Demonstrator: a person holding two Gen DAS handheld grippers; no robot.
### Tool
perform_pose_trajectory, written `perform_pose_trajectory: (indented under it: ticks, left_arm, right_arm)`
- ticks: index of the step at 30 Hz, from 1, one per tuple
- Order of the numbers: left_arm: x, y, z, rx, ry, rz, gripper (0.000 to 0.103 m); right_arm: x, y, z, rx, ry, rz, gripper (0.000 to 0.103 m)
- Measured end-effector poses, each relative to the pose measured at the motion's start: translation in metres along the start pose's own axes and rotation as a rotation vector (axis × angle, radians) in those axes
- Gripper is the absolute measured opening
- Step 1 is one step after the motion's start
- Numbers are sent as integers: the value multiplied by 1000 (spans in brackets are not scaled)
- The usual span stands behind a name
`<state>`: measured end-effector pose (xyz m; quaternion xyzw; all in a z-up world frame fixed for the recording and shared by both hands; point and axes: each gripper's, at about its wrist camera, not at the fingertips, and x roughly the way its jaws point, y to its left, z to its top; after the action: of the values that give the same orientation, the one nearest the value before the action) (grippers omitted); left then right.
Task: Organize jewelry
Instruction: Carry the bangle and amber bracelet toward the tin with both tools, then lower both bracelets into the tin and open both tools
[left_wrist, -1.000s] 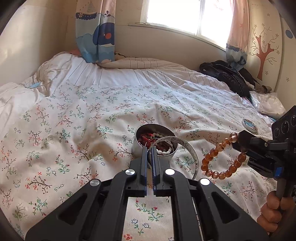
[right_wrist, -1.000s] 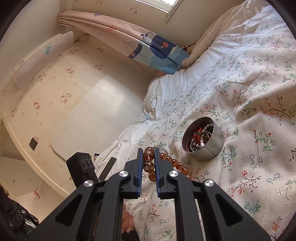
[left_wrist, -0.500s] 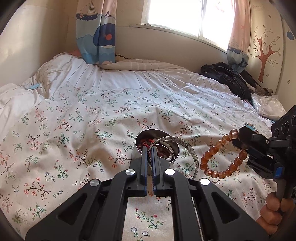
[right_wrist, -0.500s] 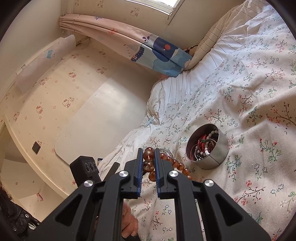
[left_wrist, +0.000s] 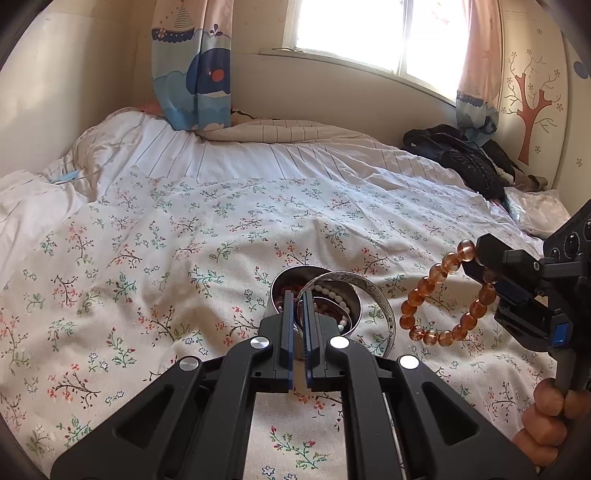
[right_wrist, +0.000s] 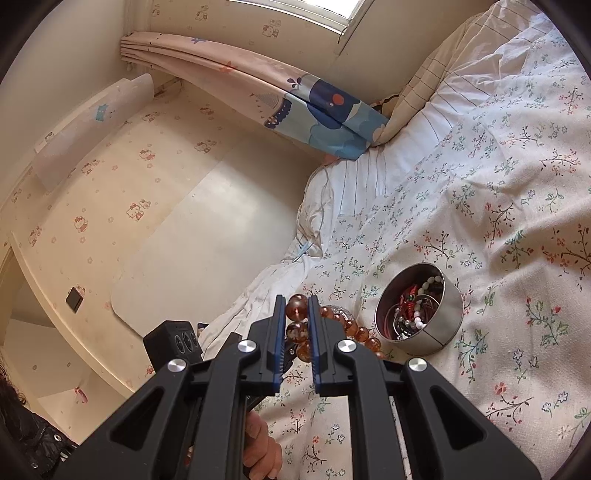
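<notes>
A round metal tin (left_wrist: 347, 314) (right_wrist: 432, 328) sits on the flowered bedspread with several bead strings inside. My left gripper (left_wrist: 299, 295) is shut on a silver bangle (left_wrist: 373, 299), which hangs at the tin's rim. My right gripper (right_wrist: 296, 299) (left_wrist: 480, 258) is shut on an amber bead bracelet (left_wrist: 439, 295) (right_wrist: 351, 328). It holds the bracelet in the air to the right of the tin in the left wrist view.
The bed (left_wrist: 221, 240) has a flowered cover and a striped sheet behind. Black clothing (left_wrist: 461, 158) and a plastic bag (left_wrist: 539, 210) lie at the far right. Curtains (left_wrist: 192, 74) and a window are behind. The wall (right_wrist: 184, 221) is left of the bed.
My left gripper with the bangle has moved closer over the tin. My right gripper has kept hold of the bracelet and risen slightly, farther from the tin.
</notes>
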<state>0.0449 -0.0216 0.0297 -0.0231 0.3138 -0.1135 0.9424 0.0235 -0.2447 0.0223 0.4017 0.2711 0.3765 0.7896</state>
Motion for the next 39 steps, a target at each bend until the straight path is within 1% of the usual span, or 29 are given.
perform_pose_trajectory:
  ticks: [22, 30, 39]
  left_arm:
    - [19, 7, 11, -6, 1, 14, 4]
    - [32, 6, 15, 2, 16, 17, 4]
    - [43, 7, 14, 5, 38, 23, 5]
  right_arm:
    - [13, -6, 15, 1, -7, 5, 13]
    - [24, -13, 26, 7, -5, -7, 13]
    - [32, -24, 31, 15, 3, -22, 13]
